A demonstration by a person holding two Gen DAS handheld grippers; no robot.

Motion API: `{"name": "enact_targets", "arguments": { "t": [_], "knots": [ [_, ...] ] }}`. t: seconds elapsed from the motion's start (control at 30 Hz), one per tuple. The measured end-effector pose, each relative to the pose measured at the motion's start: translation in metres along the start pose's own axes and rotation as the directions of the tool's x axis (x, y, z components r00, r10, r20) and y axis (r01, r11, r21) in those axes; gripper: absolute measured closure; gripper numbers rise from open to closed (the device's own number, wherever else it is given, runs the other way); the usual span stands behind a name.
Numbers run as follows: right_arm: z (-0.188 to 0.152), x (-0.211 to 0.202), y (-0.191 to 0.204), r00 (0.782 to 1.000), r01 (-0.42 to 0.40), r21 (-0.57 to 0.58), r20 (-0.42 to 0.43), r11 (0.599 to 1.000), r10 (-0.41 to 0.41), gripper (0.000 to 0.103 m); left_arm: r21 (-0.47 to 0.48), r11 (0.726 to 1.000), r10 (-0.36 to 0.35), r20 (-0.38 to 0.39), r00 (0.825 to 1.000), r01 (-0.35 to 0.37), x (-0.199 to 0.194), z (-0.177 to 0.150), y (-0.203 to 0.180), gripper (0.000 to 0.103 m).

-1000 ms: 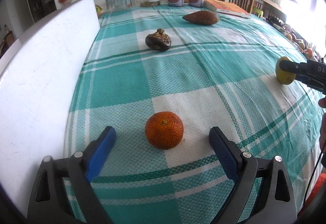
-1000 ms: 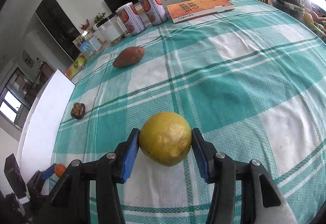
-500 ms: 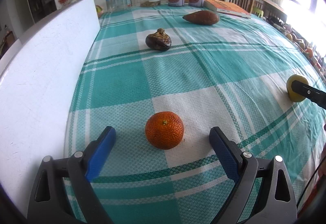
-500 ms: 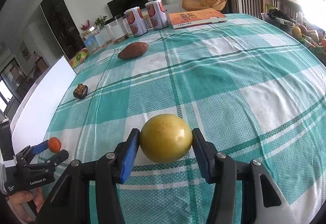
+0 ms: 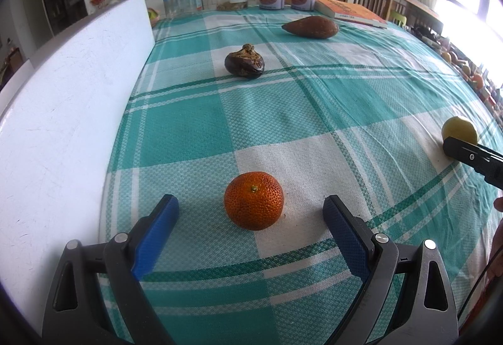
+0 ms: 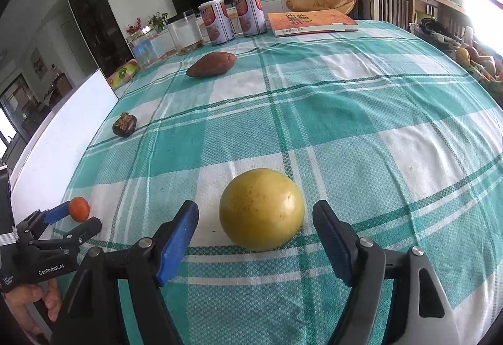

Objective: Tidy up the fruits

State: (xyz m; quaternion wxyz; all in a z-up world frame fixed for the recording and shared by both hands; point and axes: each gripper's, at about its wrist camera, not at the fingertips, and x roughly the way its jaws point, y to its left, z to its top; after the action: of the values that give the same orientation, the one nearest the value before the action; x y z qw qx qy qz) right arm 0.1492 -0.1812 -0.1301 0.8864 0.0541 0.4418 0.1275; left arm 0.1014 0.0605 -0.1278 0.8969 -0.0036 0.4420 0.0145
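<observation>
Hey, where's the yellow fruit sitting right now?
The yellow fruit rests on the checked tablecloth between the open fingers of the right gripper, untouched by either. In the left wrist view it shows at the far right edge.

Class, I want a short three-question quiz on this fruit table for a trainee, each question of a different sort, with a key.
1. True or false: the right gripper is shut on the yellow fruit.
2. Which fruit sits between the fingers of the left gripper? A) orange B) mangosteen C) sweet potato
3. Fill in: the two cans stand at the far edge of the table beside an orange ____.

Key: 1. False; it is open, with a gap on each side. 2. A. 3. book.
</observation>
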Motion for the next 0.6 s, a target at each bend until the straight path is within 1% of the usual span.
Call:
{"name": "enact_targets", "arguments": {
  "t": [0.13,0.2,0.27,0.33,0.37,0.4,0.43,0.5,0.57,0.6],
  "knots": [
    [-0.001,0.0,-0.002,1.0,-0.003,0.006,0.001,1.0,0.003,0.025,-0.001,1.0,-0.002,0.0,1.0,0.002,0.0,0.0,0.0,0.009],
    [0.0,0.0,-0.002,1.0,-0.002,0.008,0.002,1.0,0.002,0.025,-0.009,1.0,-0.029,0.002,1.0,0.029,-0.001,0.0,0.004,0.009],
    [0.0,-0.004,-0.003,1.0,-0.014,0.014,0.017,1.0,0.014,0.025,-0.02,0.995,-0.093,-0.014,0.996,0.093,-0.005,0.0,0.011,0.009],
    [0.001,-0.01,-0.005,0.998,-0.046,0.022,0.044,0.999,0.045,0.022,-0.066,0.982,-0.177,-0.022,0.984,0.175,-0.011,0.0,0.02,0.009],
    [0.001,-0.012,-0.004,0.998,-0.046,0.022,0.054,0.999,0.045,0.019,-0.078,0.975,-0.209,-0.027,0.978,0.206,-0.012,0.0,0.021,0.01],
    [0.001,-0.013,-0.003,0.998,-0.036,0.018,0.059,0.999,0.035,0.019,-0.071,0.973,-0.223,-0.031,0.974,0.221,-0.013,0.0,0.02,0.011],
    [0.001,-0.012,-0.002,0.998,-0.021,0.011,0.059,1.0,0.021,0.019,-0.046,0.977,-0.21,-0.033,0.977,0.209,-0.014,-0.001,0.015,0.011],
    [0.001,-0.009,0.002,0.999,-0.006,-0.012,0.046,1.0,0.006,0.019,0.016,0.988,-0.154,-0.028,0.988,0.154,-0.014,-0.002,0.004,0.012],
    [0.001,-0.006,0.005,0.999,0.013,-0.03,0.034,0.999,-0.012,0.019,0.023,0.992,-0.12,-0.028,0.992,0.121,-0.012,-0.002,-0.001,0.037],
    [0.001,-0.005,0.005,0.999,0.02,-0.034,0.035,0.999,-0.019,0.019,0.019,0.995,-0.097,-0.019,0.995,0.098,-0.013,0.0,-0.001,0.046]
  ]
}}
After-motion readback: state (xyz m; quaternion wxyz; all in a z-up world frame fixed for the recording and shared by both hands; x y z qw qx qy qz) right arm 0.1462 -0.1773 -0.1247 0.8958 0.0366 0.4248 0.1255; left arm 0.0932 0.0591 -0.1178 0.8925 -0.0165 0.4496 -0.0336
